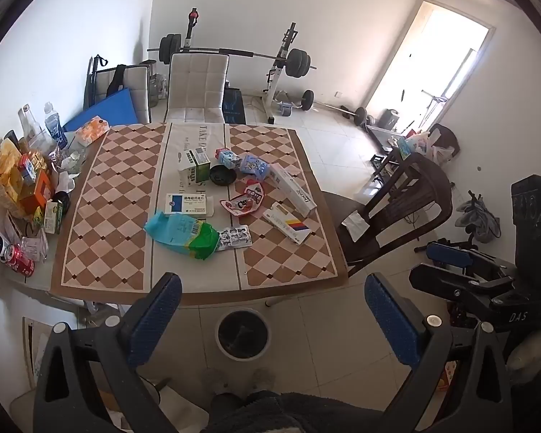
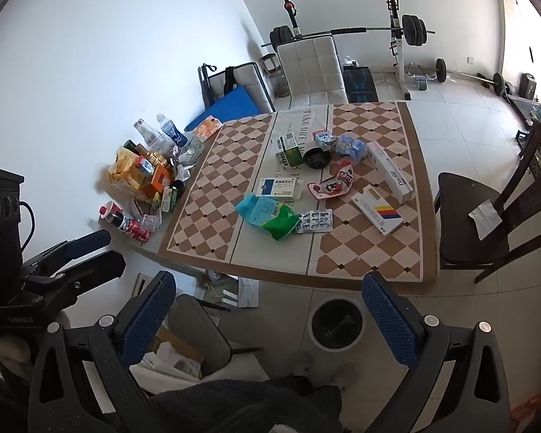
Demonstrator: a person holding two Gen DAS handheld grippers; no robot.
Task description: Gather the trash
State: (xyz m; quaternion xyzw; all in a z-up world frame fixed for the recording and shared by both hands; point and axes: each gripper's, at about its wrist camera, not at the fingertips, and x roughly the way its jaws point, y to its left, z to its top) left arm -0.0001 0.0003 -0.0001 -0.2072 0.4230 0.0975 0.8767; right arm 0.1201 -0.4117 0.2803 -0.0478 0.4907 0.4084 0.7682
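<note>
Trash lies on the checkered table mat [image 1: 119, 195] [image 2: 212, 195]: a blue-green plastic bag [image 1: 180, 232] [image 2: 270, 214], a blister pack [image 1: 234, 238] [image 2: 314, 221], a red wrapper [image 1: 243, 198] [image 2: 333, 182], a white-blue medicine box [image 1: 189, 204] [image 2: 279, 187], a striped box [image 1: 288, 223] [image 2: 378, 213], a long white box [image 1: 292, 188] [image 2: 391, 173] and a green carton [image 1: 194, 167] [image 2: 288, 151]. A round bin [image 1: 243, 333] [image 2: 337, 323] stands on the floor below the table's near edge. My left gripper [image 1: 274, 319] and right gripper [image 2: 270, 319] are open and empty, held above the floor before the table.
Bottles, cans and snack packs [image 1: 18, 187] [image 2: 144, 176] crowd the table's left side. A dark wooden chair [image 1: 396, 213] [image 2: 494, 216] stands right of the table, a white chair [image 1: 196, 86] [image 2: 312, 68] behind it. A barbell rack [image 1: 288, 61] stands at the back wall.
</note>
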